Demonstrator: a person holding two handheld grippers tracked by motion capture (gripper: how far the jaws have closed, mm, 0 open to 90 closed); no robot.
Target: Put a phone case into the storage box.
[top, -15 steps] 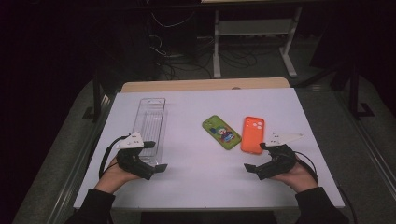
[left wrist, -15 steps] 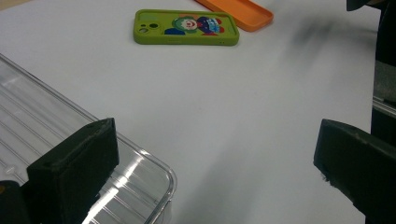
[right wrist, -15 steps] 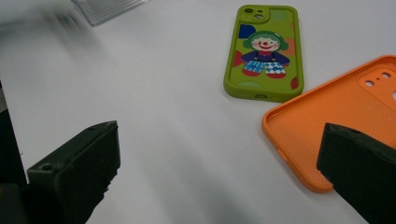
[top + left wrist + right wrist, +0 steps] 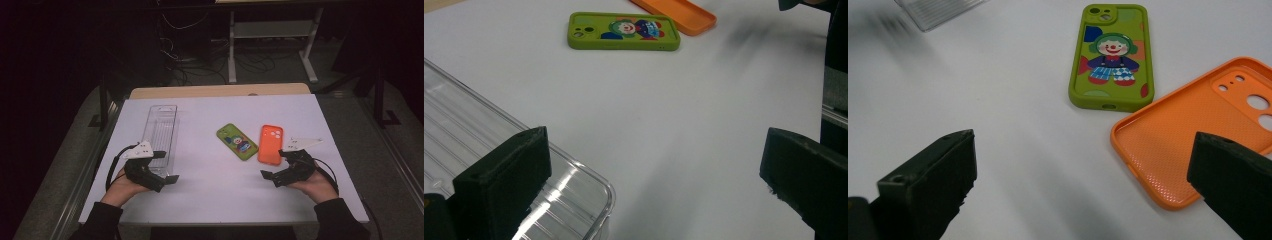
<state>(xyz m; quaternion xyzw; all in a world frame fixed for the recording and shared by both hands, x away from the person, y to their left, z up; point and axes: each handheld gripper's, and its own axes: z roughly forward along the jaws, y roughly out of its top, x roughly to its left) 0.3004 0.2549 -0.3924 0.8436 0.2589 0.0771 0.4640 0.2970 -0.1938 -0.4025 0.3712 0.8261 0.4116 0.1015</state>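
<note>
A green phone case (image 4: pixel 236 141) with a clown picture lies flat near the table's middle, printed side up. Just right of it an orange phone case (image 4: pixel 270 144) lies hollow side up. A clear plastic tray (image 4: pixel 161 133) sits at the left, lengthwise. My left gripper (image 4: pixel 162 167) rests near the tray's near end, open, nothing between its jaws. My right gripper (image 4: pixel 276 166) sits just in front of the orange case, open and empty. The left gripper view has the tray corner (image 4: pixel 574 190) and the green case (image 4: pixel 624 31). The right gripper view has the green case (image 4: pixel 1111 55) and the orange case (image 4: pixel 1193 135).
The white table top (image 4: pixel 215 195) has bare room between the two grippers and behind the cases. A wooden strip (image 4: pixel 220 90) runs along its far edge. A metal rack (image 4: pixel 270 35) and cables stand on the dark floor beyond.
</note>
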